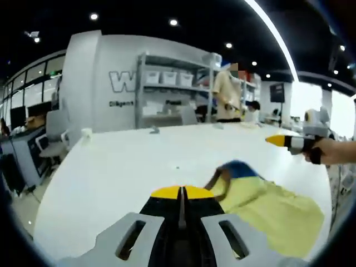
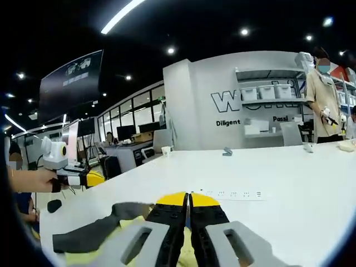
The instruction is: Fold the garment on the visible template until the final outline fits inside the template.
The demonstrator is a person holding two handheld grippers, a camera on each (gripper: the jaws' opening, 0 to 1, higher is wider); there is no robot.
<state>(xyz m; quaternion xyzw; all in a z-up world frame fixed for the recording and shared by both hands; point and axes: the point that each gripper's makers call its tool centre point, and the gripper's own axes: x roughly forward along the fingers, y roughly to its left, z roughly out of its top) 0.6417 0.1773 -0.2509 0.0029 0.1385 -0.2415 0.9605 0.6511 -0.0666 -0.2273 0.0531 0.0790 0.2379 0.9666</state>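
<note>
Left gripper view has the left gripper (image 1: 182, 193) rising from the bottom centre, its yellow-tipped jaws pressed together with nothing between them. Just right of it, at lower right of the frame, the garment (image 1: 272, 208) lies on the white table (image 1: 111, 183): a yellow piece, crumpled and uneven, with a blue patch and a dark brown edge at its upper end. The right gripper (image 1: 278, 140) hangs at the right edge, held in a hand (image 1: 334, 151), above the cloth and apart from it. Right gripper view shows that gripper (image 2: 188, 199) with jaws closed and empty, yellow cloth under it and a dark grey strip (image 2: 94, 231) stretching to the lower left. I can make out no template outline. Judging by the bunched cloth, folding is hardly begun; nearly all remains.
</note>
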